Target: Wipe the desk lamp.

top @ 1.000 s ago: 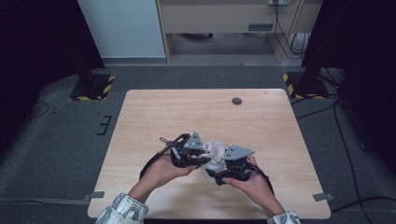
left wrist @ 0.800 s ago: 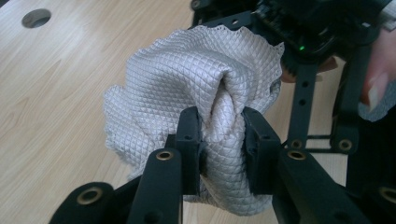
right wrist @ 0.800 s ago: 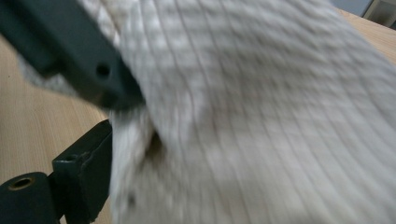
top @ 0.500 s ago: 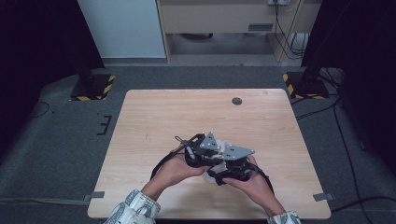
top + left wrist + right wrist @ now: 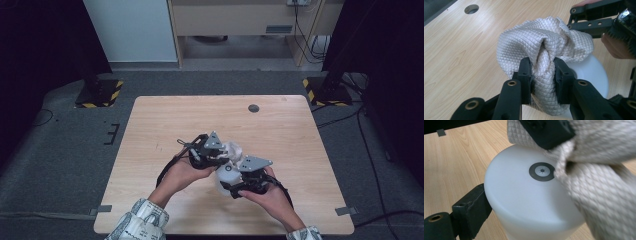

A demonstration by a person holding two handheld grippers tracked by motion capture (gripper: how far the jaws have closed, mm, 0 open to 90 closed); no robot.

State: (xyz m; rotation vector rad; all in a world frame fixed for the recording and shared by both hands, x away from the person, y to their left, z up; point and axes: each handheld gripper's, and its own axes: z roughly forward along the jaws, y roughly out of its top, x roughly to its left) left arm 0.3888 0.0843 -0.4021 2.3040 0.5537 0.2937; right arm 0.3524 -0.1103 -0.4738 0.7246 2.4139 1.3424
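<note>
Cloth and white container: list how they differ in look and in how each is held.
The cloth is soft, bunched and quilted with a diamond weave; the white container is smooth, rigid and round, with a small grey ring mark on its flat face. The left gripper pinches the cloth in a fold; the right gripper holds the container by its side. Both are pale, and they touch.

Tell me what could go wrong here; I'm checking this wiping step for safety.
The right gripper holds the white round object by its smooth side, so it might slip or twist under the wiping push. The left gripper pinches just a bunched fold of the quilted cloth, which could pull free. The two grippers work very close together and might knock each other.
</note>
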